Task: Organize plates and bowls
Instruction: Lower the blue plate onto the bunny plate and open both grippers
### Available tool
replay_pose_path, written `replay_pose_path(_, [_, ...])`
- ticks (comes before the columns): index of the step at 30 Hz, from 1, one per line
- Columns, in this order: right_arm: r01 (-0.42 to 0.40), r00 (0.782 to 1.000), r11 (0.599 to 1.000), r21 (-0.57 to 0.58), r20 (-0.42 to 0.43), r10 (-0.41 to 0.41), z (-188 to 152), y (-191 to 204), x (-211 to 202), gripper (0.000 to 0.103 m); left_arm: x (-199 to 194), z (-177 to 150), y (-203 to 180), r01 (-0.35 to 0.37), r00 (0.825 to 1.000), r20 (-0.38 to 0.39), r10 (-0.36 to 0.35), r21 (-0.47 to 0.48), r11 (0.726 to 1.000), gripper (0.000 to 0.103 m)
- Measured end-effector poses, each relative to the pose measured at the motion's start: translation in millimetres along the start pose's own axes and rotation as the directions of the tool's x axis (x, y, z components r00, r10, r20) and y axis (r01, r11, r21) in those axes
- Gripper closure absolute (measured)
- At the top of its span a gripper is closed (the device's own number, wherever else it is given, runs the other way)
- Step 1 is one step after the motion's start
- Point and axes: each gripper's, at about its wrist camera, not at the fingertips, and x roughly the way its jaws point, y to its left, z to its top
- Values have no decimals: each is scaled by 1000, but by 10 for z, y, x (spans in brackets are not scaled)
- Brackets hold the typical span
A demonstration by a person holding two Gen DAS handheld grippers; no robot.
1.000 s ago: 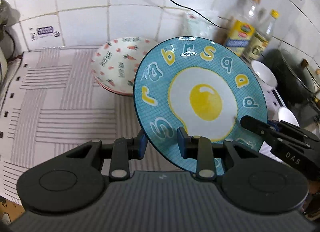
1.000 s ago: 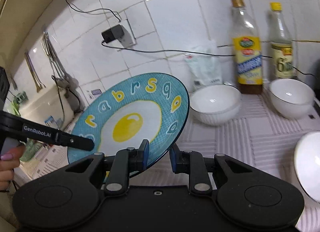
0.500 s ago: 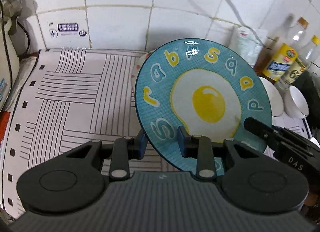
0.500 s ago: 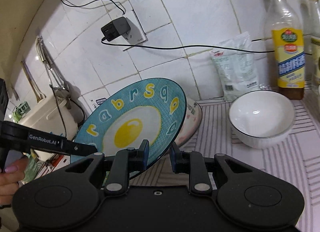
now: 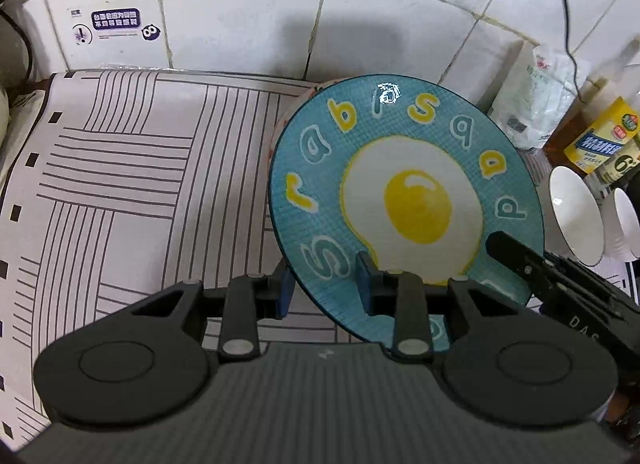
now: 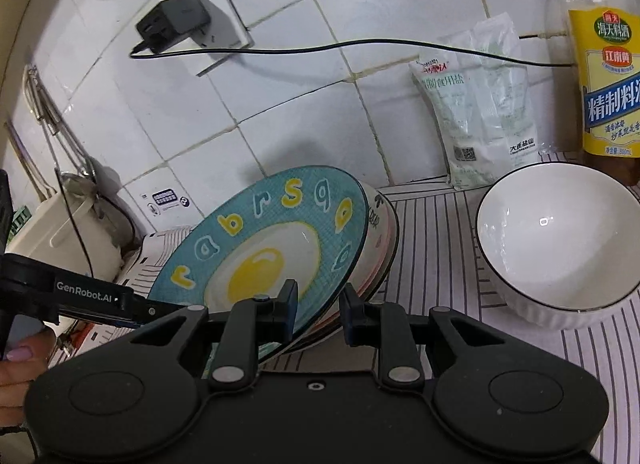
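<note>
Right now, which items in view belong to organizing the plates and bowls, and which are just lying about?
Job:
- egg-print blue plate, gripped by left gripper and right gripper
- patterned bowl behind it
- white bowl

Lying about:
- cooking wine bottle
- salt bag
- charger

The plate is teal, with a white-and-yellow fried egg at centre and yellow and teal letters ringing it. At three o'clock, the bowl is white, dark-rimmed. The mat is white with black stripes.

Both black grippers have blue-padded fingers and silver pivot screws (white "GenRobot.AI" lettering on one).
</note>
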Motion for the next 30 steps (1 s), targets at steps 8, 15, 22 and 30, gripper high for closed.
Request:
replay_pose_path(8, [89, 993, 996, -8, -72, -89, 146, 34, 127, 76, 94, 168, -80, -36, 996, -86, 35, -7, 999, 73])
replay_pose_path(15, [167, 976, 986, -22, -138, -169, 221, 92, 243, 73, 130, 260, -75, -68, 986, -155, 60, -47, 997, 72])
replay_pose_path(22, [245, 955, 966, -85, -152, -255, 252, 228, 349, 66, 172, 314, -42, -97, 976, -204, 78, -83, 992, 72])
replay_pose_path(30, [308, 936, 938, -157, -130, -328, 256, 318, 452, 60, 227, 401, -111, -151, 960, -249, 127, -81, 985, 74])
